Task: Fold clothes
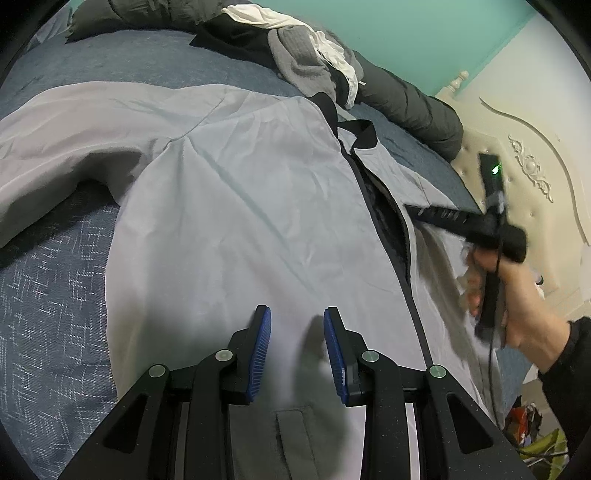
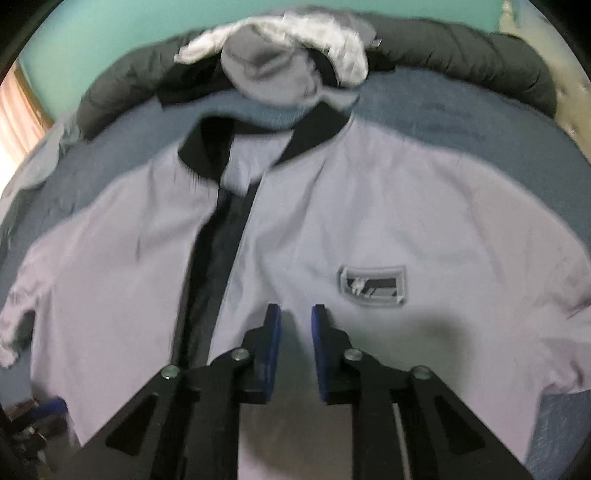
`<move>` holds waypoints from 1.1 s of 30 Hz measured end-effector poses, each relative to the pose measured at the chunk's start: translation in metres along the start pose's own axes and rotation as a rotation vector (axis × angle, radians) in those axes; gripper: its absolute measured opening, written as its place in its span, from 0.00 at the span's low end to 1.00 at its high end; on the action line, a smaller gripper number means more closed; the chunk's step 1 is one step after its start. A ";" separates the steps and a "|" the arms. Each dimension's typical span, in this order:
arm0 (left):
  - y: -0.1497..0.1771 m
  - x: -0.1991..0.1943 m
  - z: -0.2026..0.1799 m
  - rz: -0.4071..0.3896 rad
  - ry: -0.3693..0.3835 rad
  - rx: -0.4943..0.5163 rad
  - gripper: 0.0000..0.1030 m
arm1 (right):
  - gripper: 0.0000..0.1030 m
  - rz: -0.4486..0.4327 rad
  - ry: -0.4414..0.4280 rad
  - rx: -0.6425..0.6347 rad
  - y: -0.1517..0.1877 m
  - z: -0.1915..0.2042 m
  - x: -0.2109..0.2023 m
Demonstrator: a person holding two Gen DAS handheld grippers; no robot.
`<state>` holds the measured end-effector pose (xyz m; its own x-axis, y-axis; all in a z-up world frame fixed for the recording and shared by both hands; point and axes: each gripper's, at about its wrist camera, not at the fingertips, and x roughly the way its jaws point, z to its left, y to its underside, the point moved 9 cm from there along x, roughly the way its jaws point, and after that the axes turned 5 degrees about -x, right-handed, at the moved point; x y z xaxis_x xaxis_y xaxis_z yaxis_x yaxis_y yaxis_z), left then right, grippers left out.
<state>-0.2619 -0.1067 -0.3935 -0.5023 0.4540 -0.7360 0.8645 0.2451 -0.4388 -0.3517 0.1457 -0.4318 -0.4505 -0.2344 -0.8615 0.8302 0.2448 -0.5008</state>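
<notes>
Jacket [image 1: 236, 206]: spread flat on bed [image 1: 55, 295].
Left gripper [image 1: 297, 325]: over jacket, parted, empty.
Right gripper [image 1: 491, 236]: at jacket's right edge, hand-held.
Clothes pile [image 1: 306, 55]: beyond jacket's collar.

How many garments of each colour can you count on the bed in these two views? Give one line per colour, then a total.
Light grey jacket spread flat: 1
Dark puffer coat along the far edge: 1
Black garment in the pile: 1
Grey knit garment in the pile: 1
White garment in the pile: at least 1
Total: 5 distinguishable; the heap may hide more.
</notes>
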 end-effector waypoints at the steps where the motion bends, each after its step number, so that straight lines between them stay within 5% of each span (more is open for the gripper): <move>1: 0.000 0.000 0.000 0.001 0.000 -0.001 0.32 | 0.15 0.011 -0.003 0.001 0.004 0.002 0.006; 8: -0.002 0.001 0.003 0.001 -0.004 -0.002 0.32 | 0.15 -0.011 -0.032 -0.041 -0.005 0.027 0.011; 13: -0.002 -0.001 0.004 -0.002 -0.005 -0.003 0.32 | 0.16 -0.110 -0.180 0.050 -0.028 0.032 -0.011; 16: -0.003 -0.003 0.005 -0.004 -0.005 -0.005 0.32 | 0.25 -0.090 -0.224 0.008 -0.034 0.053 -0.007; 22: -0.003 -0.002 0.007 0.000 -0.008 -0.007 0.32 | 0.25 -0.026 -0.244 -0.037 -0.037 0.075 0.020; 24: -0.003 -0.002 0.008 0.000 -0.009 -0.009 0.32 | 0.22 -0.019 -0.243 -0.022 -0.036 0.074 0.024; 26: -0.003 -0.002 0.008 0.001 -0.009 -0.010 0.32 | 0.05 -0.021 -0.225 -0.014 -0.035 0.071 0.023; 33: -0.003 -0.002 0.009 0.003 -0.013 -0.003 0.32 | 0.03 -0.072 -0.152 0.007 -0.037 0.049 0.009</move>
<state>-0.2637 -0.1155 -0.3955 -0.4998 0.4436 -0.7440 0.8661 0.2462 -0.4350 -0.3702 0.0886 -0.4165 -0.4547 -0.3912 -0.8001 0.7998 0.2158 -0.5601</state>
